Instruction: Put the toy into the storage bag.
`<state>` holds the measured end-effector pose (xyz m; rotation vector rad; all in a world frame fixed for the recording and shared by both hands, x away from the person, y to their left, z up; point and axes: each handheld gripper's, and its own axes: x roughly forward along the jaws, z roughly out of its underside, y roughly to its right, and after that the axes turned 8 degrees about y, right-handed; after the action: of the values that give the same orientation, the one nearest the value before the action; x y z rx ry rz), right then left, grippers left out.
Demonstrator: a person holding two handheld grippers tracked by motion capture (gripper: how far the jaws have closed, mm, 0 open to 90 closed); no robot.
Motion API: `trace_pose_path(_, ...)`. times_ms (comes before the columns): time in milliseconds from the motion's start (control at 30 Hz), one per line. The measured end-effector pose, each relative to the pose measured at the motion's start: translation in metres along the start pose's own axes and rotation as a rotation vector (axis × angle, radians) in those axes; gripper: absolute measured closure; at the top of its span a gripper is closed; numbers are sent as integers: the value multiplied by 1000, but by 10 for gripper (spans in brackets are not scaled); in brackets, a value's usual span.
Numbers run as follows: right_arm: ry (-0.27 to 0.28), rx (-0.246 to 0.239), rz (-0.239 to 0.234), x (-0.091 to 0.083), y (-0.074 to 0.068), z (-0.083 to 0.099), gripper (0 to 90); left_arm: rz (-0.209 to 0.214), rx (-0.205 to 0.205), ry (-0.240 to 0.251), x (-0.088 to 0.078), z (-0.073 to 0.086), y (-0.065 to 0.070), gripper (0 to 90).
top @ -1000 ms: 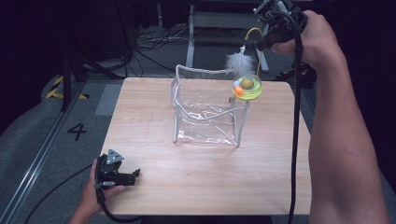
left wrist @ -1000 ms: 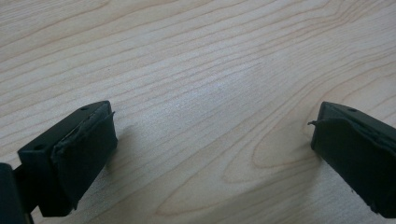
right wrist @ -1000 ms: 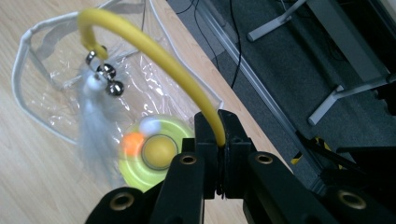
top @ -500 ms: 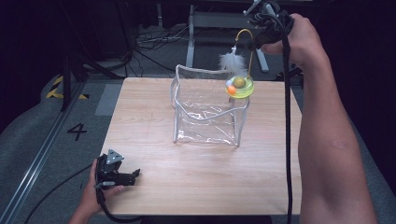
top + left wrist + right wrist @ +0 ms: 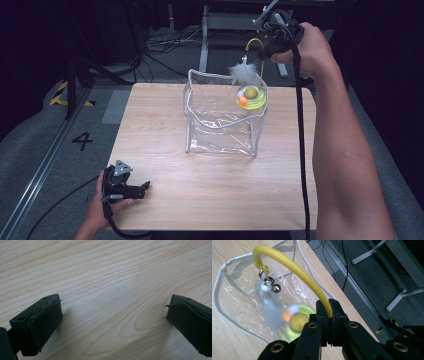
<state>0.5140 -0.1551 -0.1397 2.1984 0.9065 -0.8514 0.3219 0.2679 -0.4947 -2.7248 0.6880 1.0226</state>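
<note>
Dark floor with cables and metal stand legs lay beyond the pale wood tabletop. A clear plastic pouch with white piping stood open near the middle of it.

My right jaws were clenched on the yellow wire arch of a cat toy. The toy's lime-green disc hung at about 2 o'clock of the pouch mouth, right at the rim rather than clear inside it. A white feather and small bells dangled from the arch's free end.

My left jaws were released, wide apart, nothing between them, low over bare wood at about 8 o'clock of the pouch, well apart from it.

Risks, as I judged them:
- Disc could catch the soft rim and fold that wall in, or tip the pouch, since nothing steadied it.
- Grip sat on thin wire only; the toy could swivel or slide.
- Feather could drape outside the rim.
</note>
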Motion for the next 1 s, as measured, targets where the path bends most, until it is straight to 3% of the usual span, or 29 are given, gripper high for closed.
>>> trace_pose_path(400, -15, 0, -36, 17, -3, 13, 880, 2, 0, -4, 0, 0, 0, 5)
trace_pose_path(1000, -91, -25, -135, 59, -23, 50, 880, 0, -2, 2, 0, 0, 0, 5)
